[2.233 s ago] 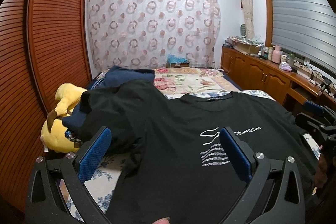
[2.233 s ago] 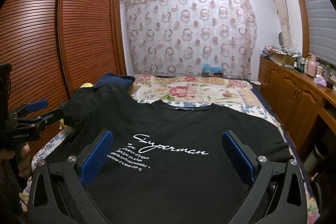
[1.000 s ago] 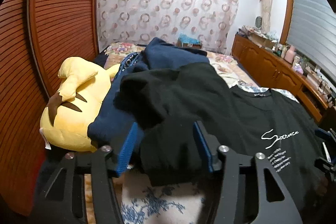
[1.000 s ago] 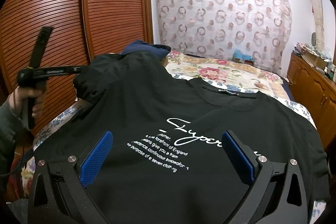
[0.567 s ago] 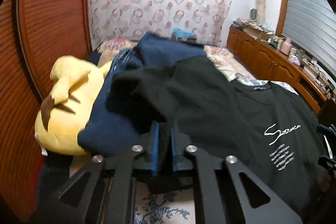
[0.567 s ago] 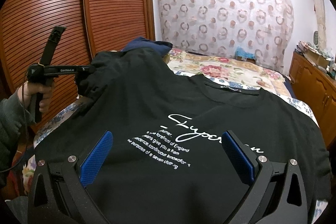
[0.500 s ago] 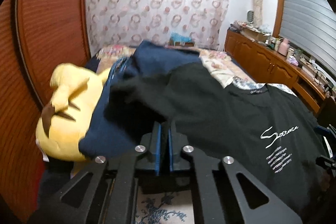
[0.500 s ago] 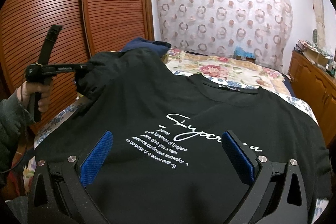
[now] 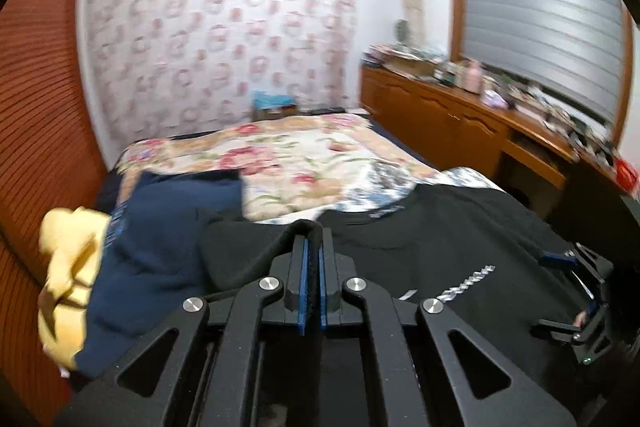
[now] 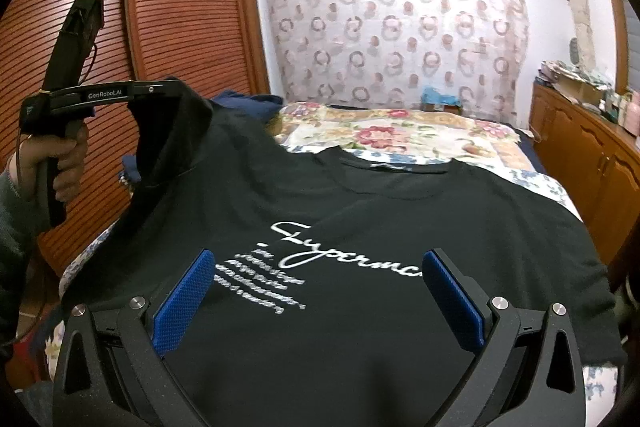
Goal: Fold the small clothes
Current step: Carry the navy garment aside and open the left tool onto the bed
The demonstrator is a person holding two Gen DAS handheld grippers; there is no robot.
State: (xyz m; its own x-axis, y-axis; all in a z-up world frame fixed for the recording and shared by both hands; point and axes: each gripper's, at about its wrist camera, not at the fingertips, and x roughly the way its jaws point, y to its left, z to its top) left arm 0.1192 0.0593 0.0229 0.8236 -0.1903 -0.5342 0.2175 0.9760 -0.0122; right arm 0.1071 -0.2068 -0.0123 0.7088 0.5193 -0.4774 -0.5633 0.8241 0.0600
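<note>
The black T-shirt [image 10: 360, 227] lies front-up on the bed [image 10: 400, 131]. My left claw [image 9: 311, 247], jaws just closed, pinches its sleeve [image 10: 168, 131] and lifts it; my right claw [image 10: 316, 291] hovers wide open over the print, empty. I judge the sleeve should travel inward, kept taut, while the right claw pins the body flat.

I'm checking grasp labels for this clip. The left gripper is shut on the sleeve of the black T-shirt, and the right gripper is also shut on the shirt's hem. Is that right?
Not quite. The left gripper is shut on the sleeve of the black T-shirt, but the right gripper is open: the right wrist view shows its blue pads wide apart above the printed front, gripping nothing.
</note>
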